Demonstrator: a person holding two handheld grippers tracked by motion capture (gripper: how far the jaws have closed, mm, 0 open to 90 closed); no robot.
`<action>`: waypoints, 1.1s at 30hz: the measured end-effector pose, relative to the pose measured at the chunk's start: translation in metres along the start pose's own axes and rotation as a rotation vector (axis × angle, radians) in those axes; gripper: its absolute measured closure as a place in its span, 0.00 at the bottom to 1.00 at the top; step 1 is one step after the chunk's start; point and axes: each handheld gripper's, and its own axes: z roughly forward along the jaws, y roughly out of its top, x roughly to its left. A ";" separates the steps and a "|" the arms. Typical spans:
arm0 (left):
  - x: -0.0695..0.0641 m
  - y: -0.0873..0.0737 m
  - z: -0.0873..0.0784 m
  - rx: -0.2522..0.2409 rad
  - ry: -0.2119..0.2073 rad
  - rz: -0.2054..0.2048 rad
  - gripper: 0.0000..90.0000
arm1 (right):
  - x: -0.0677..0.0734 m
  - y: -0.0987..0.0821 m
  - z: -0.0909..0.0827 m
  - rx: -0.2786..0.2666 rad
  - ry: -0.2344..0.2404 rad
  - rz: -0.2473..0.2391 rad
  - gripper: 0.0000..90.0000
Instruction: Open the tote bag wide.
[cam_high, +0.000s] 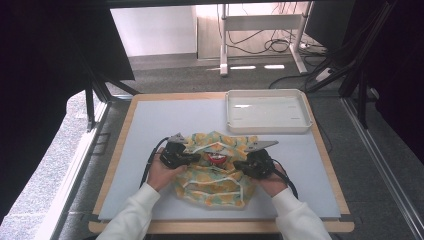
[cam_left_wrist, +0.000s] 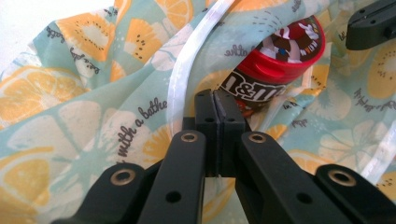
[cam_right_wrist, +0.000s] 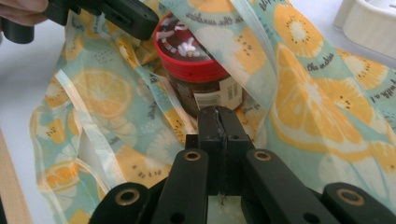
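A cloth bag (cam_high: 215, 187) printed with orange slices lies on the grey mat (cam_high: 150, 125). Its mouth faces away from the person. Inside the mouth stands a brown M&M's jar (cam_high: 217, 159) with a red lid (cam_left_wrist: 285, 51) (cam_right_wrist: 187, 51). My left gripper (cam_high: 192, 157) sits at the left side of the mouth, jaws closed flat on the bag's edge (cam_left_wrist: 217, 107). At the right side my right gripper (cam_high: 239, 165) is likewise shut on the fabric edge (cam_right_wrist: 218, 123). White handle straps (cam_left_wrist: 180, 74) run beside the jaws. The cloth hides the jar's lower part.
A white tray (cam_high: 267, 129) stands at the back right of the mat. A wooden table edge (cam_high: 117, 150) frames the mat. Dark frame posts and cables stand beyond the table. A person's hands in white sleeves hold both grippers near the front edge.
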 end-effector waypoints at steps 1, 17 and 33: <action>0.000 0.001 0.001 0.004 0.001 0.003 1.00 | -0.001 -0.001 0.000 0.006 -0.003 0.000 0.98; 0.006 0.002 0.005 0.027 0.017 0.000 1.00 | -0.003 -0.005 0.005 0.026 -0.010 0.005 0.98; 0.013 0.007 0.013 0.031 0.014 -0.013 1.00 | -0.003 -0.009 0.010 0.058 -0.020 -0.009 0.98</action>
